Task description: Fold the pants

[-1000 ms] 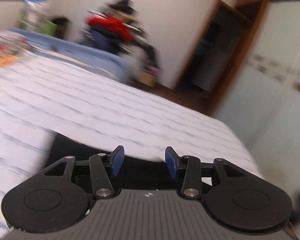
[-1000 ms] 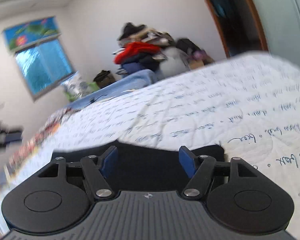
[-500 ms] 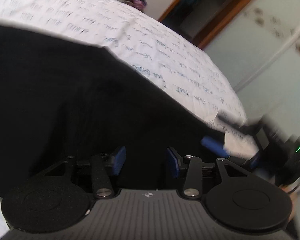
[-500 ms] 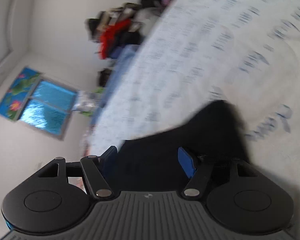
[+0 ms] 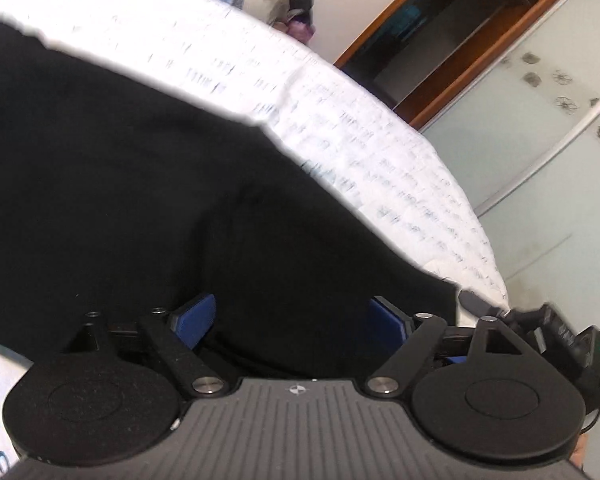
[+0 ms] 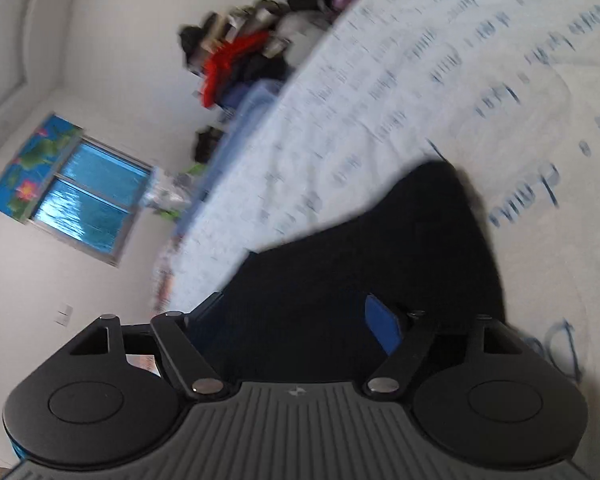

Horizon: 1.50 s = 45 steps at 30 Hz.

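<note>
Black pants (image 5: 140, 184) lie spread on a white bed sheet (image 5: 360, 140) printed with blue handwriting. My left gripper (image 5: 290, 320) is low over the cloth near its close edge. Its jaws are opening, the blue pads (image 5: 192, 318) stand wide apart, and cloth lies between them without being pressed. The right gripper (image 5: 556, 332) shows at the right edge of the left wrist view. In the right wrist view, a narrow end of the pants (image 6: 400, 252) runs out onto the sheet (image 6: 440, 80). My right gripper (image 6: 296, 320) is over it, jaws opening, pads off the cloth.
A pile of clothes (image 6: 240, 52) sits past the far end of the bed, with a blue window (image 6: 88, 196) on the wall. A wardrobe with frosted sliding doors (image 5: 540, 128) and a dark doorway (image 5: 412, 40) stand beside the bed.
Both grippers have come down onto the bed, and the black pants now fill the left view. The left jaws have spread much wider. The right view has rolled over to one side.
</note>
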### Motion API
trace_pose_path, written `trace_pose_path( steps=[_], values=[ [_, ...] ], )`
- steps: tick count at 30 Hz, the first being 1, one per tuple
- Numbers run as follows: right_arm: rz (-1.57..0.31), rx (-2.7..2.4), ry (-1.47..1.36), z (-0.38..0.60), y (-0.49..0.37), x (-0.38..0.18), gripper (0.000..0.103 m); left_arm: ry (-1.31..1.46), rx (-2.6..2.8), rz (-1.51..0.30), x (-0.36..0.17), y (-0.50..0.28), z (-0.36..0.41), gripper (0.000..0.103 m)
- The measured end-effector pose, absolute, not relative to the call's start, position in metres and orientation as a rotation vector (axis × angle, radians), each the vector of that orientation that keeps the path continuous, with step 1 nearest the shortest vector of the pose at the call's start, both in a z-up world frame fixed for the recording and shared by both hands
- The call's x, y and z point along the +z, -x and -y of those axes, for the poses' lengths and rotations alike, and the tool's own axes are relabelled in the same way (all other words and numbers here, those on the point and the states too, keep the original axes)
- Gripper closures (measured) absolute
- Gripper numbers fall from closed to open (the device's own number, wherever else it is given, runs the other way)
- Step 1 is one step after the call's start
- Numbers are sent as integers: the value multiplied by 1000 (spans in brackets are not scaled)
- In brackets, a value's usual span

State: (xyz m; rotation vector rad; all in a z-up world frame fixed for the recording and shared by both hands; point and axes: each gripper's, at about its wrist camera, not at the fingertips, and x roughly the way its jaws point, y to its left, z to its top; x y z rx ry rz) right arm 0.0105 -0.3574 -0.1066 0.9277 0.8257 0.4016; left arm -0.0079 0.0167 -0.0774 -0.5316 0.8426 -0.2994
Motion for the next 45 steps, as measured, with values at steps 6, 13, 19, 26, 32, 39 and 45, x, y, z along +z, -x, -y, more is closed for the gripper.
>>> trace_pose_path(
  steps=[6,13,19,26,32,39,45],
  values=[
    [-815,382,-790,336,-7,-84,29,560,-275,-775,-61,36,-46,25],
    [-654,569,-251,214,17,-22,29,560,69,-524,-26,111,-159,23],
    [-515,730,270,83,48,-37,29,567,467,-443,-45,150,-228,20],
    [-297,842,679,-17,82,-58,29,546,622,-514,-58,145,-254,19],
    [-324,856,768,-51,63,-70,29,497,617,-490,-74,148,-242,13],
    [-201,772,944,-81,46,-90,29,517,555,-472,-76,147,-248,2],
    [-141,798,997,-95,45,-97,64,529,543,-462,-78,148,-250,2]
  ],
)
